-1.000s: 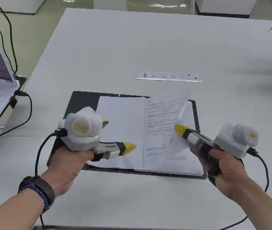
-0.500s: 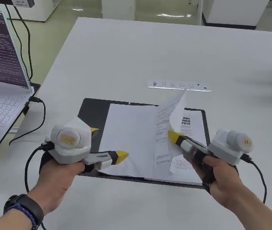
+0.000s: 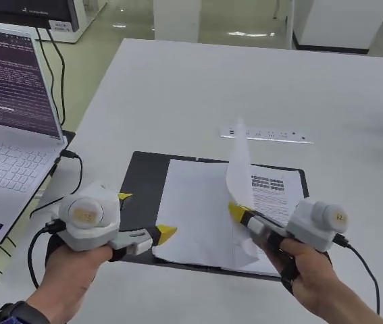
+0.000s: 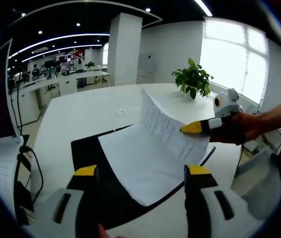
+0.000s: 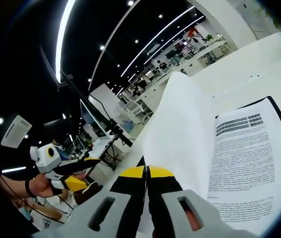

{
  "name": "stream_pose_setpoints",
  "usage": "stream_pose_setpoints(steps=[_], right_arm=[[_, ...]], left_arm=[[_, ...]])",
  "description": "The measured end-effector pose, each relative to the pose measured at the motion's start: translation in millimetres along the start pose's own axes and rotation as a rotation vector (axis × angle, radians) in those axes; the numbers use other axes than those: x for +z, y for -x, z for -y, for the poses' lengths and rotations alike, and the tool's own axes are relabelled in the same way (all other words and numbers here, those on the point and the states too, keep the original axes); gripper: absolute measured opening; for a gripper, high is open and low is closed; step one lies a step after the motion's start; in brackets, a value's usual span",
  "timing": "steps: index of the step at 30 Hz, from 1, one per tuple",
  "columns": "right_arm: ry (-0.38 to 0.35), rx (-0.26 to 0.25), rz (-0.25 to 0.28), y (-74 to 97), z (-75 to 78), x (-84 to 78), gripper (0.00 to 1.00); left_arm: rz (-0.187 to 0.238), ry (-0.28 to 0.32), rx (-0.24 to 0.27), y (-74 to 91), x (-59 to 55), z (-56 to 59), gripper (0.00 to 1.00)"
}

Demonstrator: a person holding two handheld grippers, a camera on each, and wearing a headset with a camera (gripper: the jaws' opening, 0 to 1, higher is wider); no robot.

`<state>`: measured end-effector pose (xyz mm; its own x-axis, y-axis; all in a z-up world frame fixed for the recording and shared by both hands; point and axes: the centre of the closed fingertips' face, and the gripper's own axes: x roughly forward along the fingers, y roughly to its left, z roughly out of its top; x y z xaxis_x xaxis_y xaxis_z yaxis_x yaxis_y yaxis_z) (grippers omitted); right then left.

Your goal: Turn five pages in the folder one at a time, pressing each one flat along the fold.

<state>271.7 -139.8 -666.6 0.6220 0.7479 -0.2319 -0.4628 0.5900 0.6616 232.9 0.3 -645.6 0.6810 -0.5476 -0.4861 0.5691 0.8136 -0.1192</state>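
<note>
A black folder lies open on the white table, with a blank left page and a printed right page. My right gripper is shut on the lower edge of one page, which stands nearly upright over the fold. In the right gripper view the jaws pinch that page beside the printed page. My left gripper is open at the folder's lower left corner. Its own view has the gripper spread before the blank page, with the lifted page beyond.
An open laptop stands off the table's left edge, with cables trailing beside it. A flat power strip lies on the table behind the folder. A potted plant stands at the far end.
The right gripper has carried the held page up and leftward, from leaning over the right side to nearly upright at the fold. The left gripper has stayed at the folder's lower left.
</note>
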Motion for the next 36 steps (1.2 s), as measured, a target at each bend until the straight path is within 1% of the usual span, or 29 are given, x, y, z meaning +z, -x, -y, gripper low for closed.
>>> stream_pose_setpoints(steps=[5, 10, 14, 15, 20, 22, 23, 25, 28, 32, 36], right_arm=[[-0.005, 0.015, -0.022, -15.4, -9.0, -5.5, 0.0], [-0.04, 0.024, -0.011, -28.6, -14.6, -7.2, 0.0], [-0.051, 0.036, -0.027, -40.2, -22.7, -15.3, 0.0], [-0.06, 0.038, -0.03, -42.9, -22.6, -16.7, 0.0], [-0.085, 0.051, -0.043, -56.5, -28.7, -25.6, 0.0], [-0.088, 0.056, -0.053, -61.9, -32.3, -30.3, 0.0], [-0.091, 0.057, -0.057, -64.5, -31.0, -32.5, 0.0], [-0.124, 0.06, -0.061, -69.4, -32.0, -36.7, 0.0], [-0.133, 0.06, -0.064, -75.0, -32.8, -41.4, 0.0], [-0.15, 0.055, -0.068, -82.9, -32.8, -47.6, 0.0], [-0.17, 0.047, -0.077, -88.1, -28.5, -53.3, 0.0]], left_arm=[[0.001, 0.011, 0.008, 7.4, -7.0, -6.9, 0.69], [0.003, 0.026, 0.012, 16.8, -14.9, -11.7, 0.7], [-0.002, 0.027, 0.011, 22.9, -19.9, -12.8, 0.7], [-0.005, 0.025, 0.011, 23.9, -21.2, -13.3, 0.7], [-0.004, 0.036, 0.018, 29.9, -25.5, -16.8, 0.71], [-0.004, 0.04, 0.021, 31.9, -27.0, -19.8, 0.71], [-0.004, 0.041, 0.022, 32.5, -27.7, -20.5, 0.71], [-0.011, 0.034, 0.019, 33.5, -30.5, -19.4, 0.71], [-0.022, 0.024, 0.018, 34.1, -35.5, -19.8, 0.71], [-0.021, 0.037, 0.022, 35.3, -38.0, -22.1, 0.71], [-0.017, 0.048, 0.028, 36.0, -38.2, -23.6, 0.72]])
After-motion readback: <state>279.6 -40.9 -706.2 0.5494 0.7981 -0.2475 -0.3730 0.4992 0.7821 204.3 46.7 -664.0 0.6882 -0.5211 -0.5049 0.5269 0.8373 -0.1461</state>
